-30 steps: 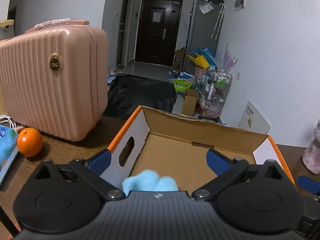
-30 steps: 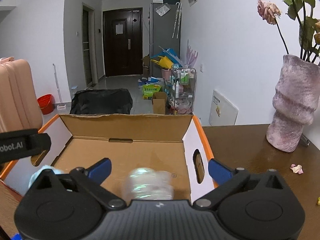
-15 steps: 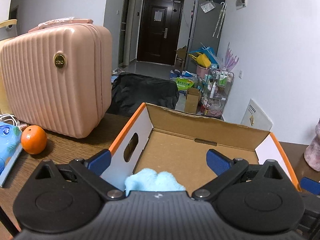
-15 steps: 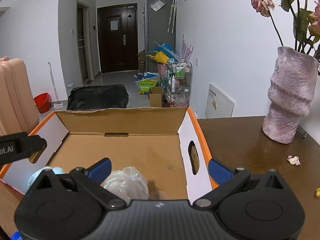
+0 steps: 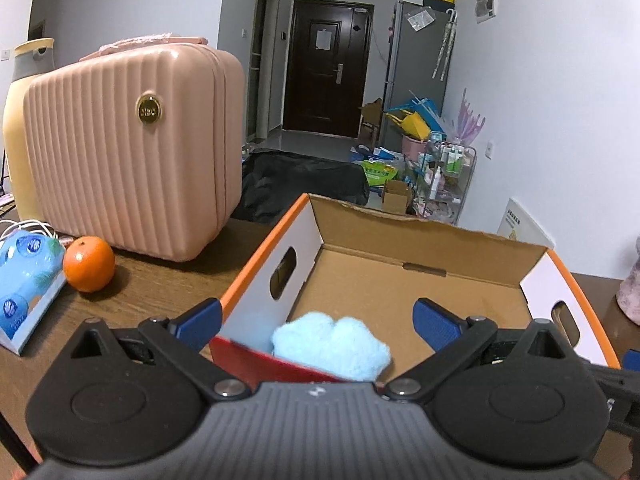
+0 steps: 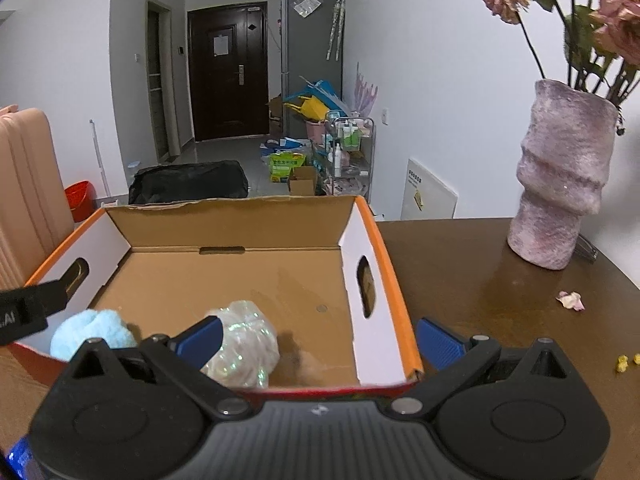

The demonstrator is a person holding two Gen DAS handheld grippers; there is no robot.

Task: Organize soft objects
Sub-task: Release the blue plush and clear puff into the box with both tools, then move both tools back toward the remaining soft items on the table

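An open cardboard box (image 5: 404, 232) with orange rims sits on the brown table; it also shows in the right wrist view (image 6: 376, 240). A fluffy light blue soft object (image 5: 332, 342) lies inside near the front left corner, also seen in the right wrist view (image 6: 90, 330). A shiny whitish crumpled soft object (image 6: 244, 344) lies inside near the front. My left gripper (image 5: 316, 320) is open and empty, above the box's front edge. My right gripper (image 6: 318, 340) is open and empty, at the box's front right.
A pink ribbed case (image 5: 128, 148) stands left of the box, with an orange (image 5: 89, 258) and a blue tissue pack (image 5: 24, 276) in front of it. A pinkish vase (image 6: 560, 176) with dried roses stands right. Petal bits (image 6: 570, 300) lie on the table (image 6: 480, 264).
Both grippers have drawn back and risen from the box. The blue soft object and the shiny one now lie free on the box floor, and the red front wall shows.
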